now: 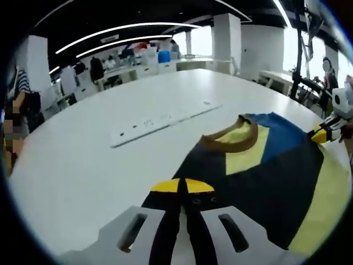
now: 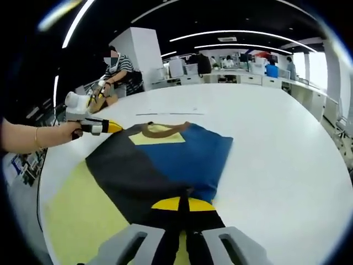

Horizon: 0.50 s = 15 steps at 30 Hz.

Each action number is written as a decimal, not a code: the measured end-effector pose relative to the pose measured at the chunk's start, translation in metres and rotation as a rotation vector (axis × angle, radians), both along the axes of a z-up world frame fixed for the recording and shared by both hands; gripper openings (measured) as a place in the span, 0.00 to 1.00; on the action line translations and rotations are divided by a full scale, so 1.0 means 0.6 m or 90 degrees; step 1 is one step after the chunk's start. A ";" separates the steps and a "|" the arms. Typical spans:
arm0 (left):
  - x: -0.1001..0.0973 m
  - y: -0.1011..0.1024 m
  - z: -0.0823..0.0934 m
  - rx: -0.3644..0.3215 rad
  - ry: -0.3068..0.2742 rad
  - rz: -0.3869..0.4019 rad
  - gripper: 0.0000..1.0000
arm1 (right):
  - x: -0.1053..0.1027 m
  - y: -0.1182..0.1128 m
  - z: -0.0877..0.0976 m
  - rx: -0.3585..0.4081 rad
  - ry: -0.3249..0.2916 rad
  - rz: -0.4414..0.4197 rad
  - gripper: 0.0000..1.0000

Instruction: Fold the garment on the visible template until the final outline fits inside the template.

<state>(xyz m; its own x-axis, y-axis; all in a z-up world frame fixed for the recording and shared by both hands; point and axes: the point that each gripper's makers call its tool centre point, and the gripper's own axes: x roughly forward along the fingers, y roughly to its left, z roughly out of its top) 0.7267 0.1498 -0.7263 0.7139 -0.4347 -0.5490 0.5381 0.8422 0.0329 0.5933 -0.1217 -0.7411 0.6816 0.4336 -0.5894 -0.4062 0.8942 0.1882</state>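
Note:
The garment lies on the white table, colour-blocked in black, blue and pale yellow, with a brown collar. My left gripper is shut on dark fabric beside the collar, and the cloth runs down between its jaws. From the right gripper view it appears as yellow tips held by a hand at the garment's corner. My right gripper is shut on the black and blue edge opposite; in the left gripper view it sits at the far right. A pale yellow area may be garment or template.
A long white strip with small marks lies on the table beyond the collar. A person in a striped shirt sits past the table's far edge. Benches and other people stand at the back of the room.

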 end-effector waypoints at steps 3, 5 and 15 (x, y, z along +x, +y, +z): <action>-0.002 0.004 -0.003 -0.002 0.003 0.007 0.00 | 0.000 -0.002 0.001 -0.001 0.000 -0.007 0.00; -0.002 0.004 -0.004 -0.007 0.006 0.009 0.00 | 0.001 -0.002 0.003 -0.004 -0.003 -0.009 0.00; 0.000 0.002 0.004 -0.041 0.005 0.021 0.00 | 0.008 -0.010 0.012 0.006 -0.011 -0.021 0.00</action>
